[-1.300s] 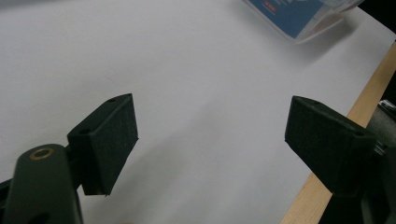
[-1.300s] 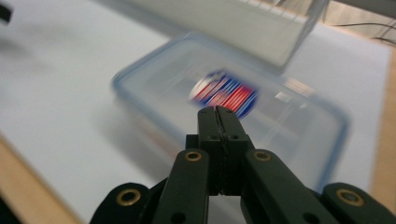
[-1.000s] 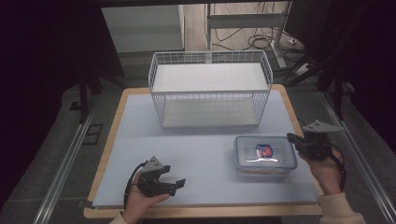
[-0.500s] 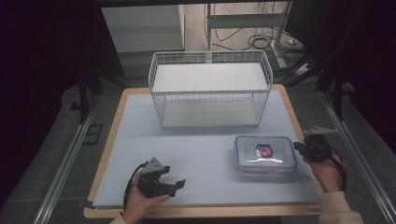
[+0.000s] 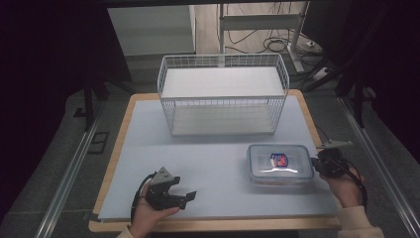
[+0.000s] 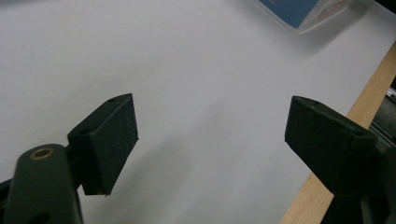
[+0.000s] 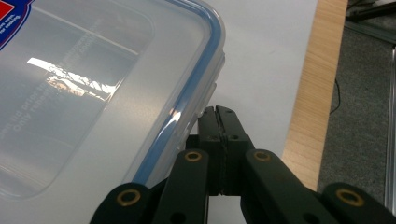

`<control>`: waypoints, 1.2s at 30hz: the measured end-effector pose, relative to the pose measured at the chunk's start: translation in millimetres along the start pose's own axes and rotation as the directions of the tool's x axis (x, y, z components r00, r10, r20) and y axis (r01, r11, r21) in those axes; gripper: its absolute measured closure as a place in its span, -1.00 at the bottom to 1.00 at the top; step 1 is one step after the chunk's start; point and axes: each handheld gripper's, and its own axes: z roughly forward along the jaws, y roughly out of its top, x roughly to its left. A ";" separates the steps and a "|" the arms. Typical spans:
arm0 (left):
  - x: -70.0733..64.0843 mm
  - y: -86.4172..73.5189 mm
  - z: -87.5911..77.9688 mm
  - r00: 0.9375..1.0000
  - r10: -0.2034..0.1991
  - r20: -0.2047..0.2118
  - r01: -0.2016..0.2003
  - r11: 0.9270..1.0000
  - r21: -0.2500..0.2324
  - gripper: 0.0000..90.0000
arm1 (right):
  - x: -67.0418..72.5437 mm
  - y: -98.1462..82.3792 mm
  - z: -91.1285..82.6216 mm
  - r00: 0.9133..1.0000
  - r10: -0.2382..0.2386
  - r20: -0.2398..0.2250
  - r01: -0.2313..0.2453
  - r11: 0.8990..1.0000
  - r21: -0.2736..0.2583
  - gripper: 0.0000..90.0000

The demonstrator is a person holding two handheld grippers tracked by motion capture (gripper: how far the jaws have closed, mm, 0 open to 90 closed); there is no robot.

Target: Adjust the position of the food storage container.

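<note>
Observation, worktop [image 5: 208,163]: clear plastic container [image 5: 280,164] with a blue-sealed lid lies flat near the right front corner, in front of the empty white wire basket [image 5: 223,94] and well apart from it.

Right gripper [image 5: 317,163]: jaws pressed flat together with nothing between them, tips low at the container's right edge, just beside what looks like a lid latch; contact or a hair short, I cannot tell from the right gripper view.

Left gripper [image 5: 185,197]: jaws wide, nothing between them, idle above the worktop near the front edge, well apart from the container.

Risks, as I judge them:
- Closed tips pushing or prying at that edge with no counter-hold could simply skid the container leftward across the smooth surface.
- Tips could slip off the rounded rim and jab the worktop.
- A latch levered from one side may pop suddenly and tilt the box.
- The left gripper is too far off to steady anything in time.
</note>
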 end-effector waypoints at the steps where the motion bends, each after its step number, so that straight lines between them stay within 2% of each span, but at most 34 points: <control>1: 0.2 -0.1 0.1 1.000 0.000 0.000 0.000 1.000 0.001 -0.63 | 1.6 0.8 0.1 1.000 -0.005 -0.001 0.005 1.000 -0.001 0.99; 10: 1.1 -0.3 -0.9 1.000 0.000 0.000 0.000 1.000 -0.001 -0.63 | 18.9 8.0 2.0 0.999 -0.044 -0.027 0.044 0.999 -0.027 0.99; 21: 3.5 -0.7 -0.6 1.000 -0.013 -0.003 0.013 1.000 -0.001 -0.62 | 34.8 11.5 5.2 0.995 -0.081 -0.060 0.079 0.996 -0.034 0.99; 29: 6.2 -1.2 -1.5 1.000 -0.024 -0.002 0.024 1.000 -0.003 -0.62 | 57.5 15.9 8.7 0.986 -0.131 -0.100 0.128 0.991 -0.036 0.99; 36: 7.3 -1.1 -1.5 1.000 -0.029 -0.003 0.029 1.000 -0.004 -0.62 | 81.1 21.4 11.7 0.974 -0.185 -0.130 0.179 0.982 -0.055 0.99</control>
